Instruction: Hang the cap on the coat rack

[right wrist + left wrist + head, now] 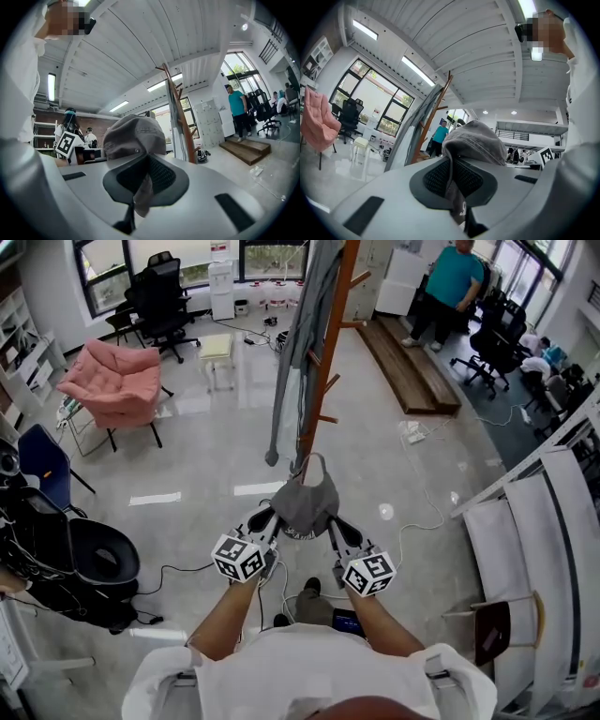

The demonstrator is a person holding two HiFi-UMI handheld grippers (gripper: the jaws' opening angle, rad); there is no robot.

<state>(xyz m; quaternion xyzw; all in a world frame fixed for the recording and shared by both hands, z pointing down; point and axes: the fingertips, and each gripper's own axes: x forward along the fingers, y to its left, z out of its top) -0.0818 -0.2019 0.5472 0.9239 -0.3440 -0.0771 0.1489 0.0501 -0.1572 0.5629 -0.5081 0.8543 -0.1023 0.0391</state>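
A grey cap [305, 502] hangs between my two grippers, held just in front of the wooden coat rack [330, 343]. My left gripper [263, 520] is shut on the cap's left edge, with the fabric [476, 143] pinched between its jaws. On the other side my right gripper [335, 526] is shut on the cap [133, 136] as well. A long grey garment [302, 343] hangs on the coat rack [180, 112], whose lower pegs stick out bare. The coat rack [431, 117] also stands ahead in the left gripper view.
A pink armchair [117, 381] stands far left, black office chairs [159, 296] behind it. A black chair [98, 563] is near left, a white bench [534, 559] at right. Cables [422, 493] lie on the floor. A person in teal [450, 287] stands by a wooden platform [408, 367].
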